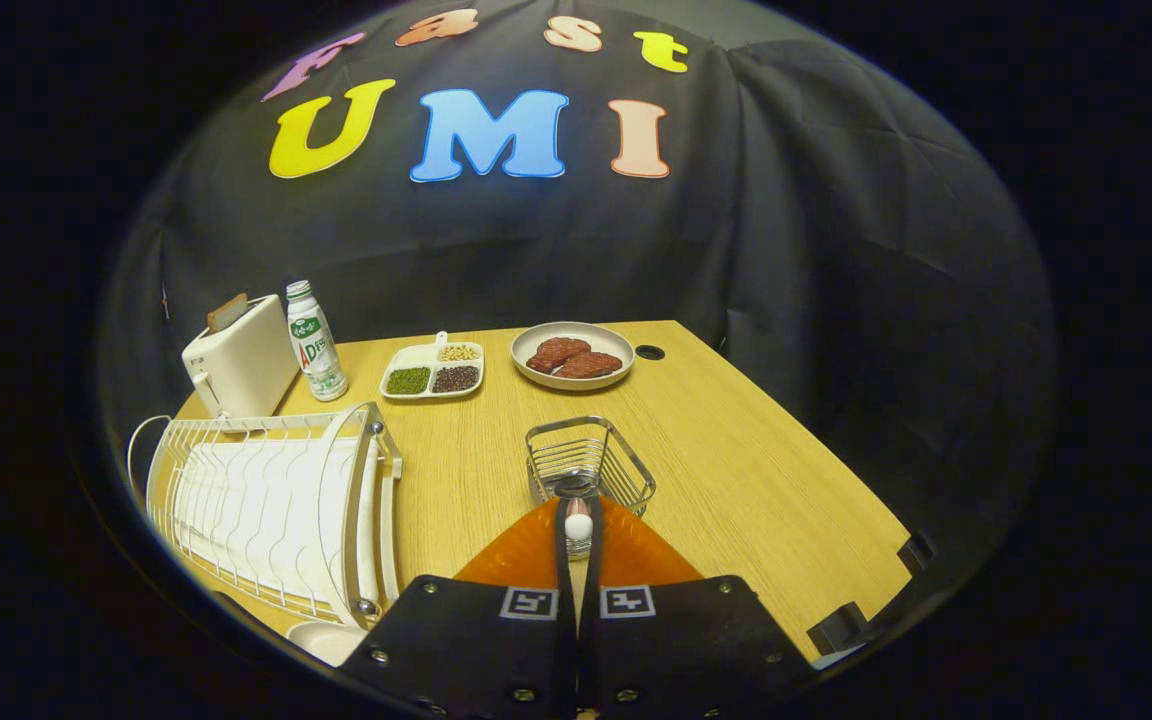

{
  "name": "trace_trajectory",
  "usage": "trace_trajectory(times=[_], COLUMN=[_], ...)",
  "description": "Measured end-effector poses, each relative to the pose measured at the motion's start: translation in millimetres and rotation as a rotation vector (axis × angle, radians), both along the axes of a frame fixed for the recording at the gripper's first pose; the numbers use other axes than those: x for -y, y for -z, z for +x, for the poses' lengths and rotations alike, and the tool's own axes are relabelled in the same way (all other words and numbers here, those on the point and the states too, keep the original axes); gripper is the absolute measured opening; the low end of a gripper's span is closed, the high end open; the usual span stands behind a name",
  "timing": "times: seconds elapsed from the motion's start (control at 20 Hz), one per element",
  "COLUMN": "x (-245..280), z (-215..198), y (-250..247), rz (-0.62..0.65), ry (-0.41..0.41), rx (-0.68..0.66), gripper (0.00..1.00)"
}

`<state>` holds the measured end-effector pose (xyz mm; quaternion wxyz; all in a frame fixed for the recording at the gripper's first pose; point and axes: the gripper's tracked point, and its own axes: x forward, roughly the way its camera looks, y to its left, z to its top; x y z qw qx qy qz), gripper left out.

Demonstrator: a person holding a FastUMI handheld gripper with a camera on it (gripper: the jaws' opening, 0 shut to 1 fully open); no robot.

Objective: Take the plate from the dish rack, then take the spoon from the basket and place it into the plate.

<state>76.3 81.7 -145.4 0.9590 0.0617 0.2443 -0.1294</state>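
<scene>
A: Pale wood-grain table [756, 470], smooth with a soft satin sheen, and a shiny metal wire basket [591, 462] standing on it.

B: The dish rack [271, 500] is coated wire, glossy white. The toaster [236, 368] behind it looks like smooth plastic, and the bottle [315, 341] is glossy too, with a printed wrap.

A: The gripper [577, 520] has its fingers pressed onto the spoon [578, 525], whose handle end looks smooth and glossy.

B: Booth wall [836, 250]: matt cloth, creased.
</scene>
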Motion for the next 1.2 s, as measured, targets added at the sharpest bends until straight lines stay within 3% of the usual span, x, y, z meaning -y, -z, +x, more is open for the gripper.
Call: trace_trajectory(times=[0.7,1.2], x=[-1.5,-48.5], z=[-48.8,-112.4], y=[-53.1,-103.6], rz=[-0.061,-0.087], ry=[-0.006,-0.112], rx=[0.076,0.161], gripper=[0.01,0.01])
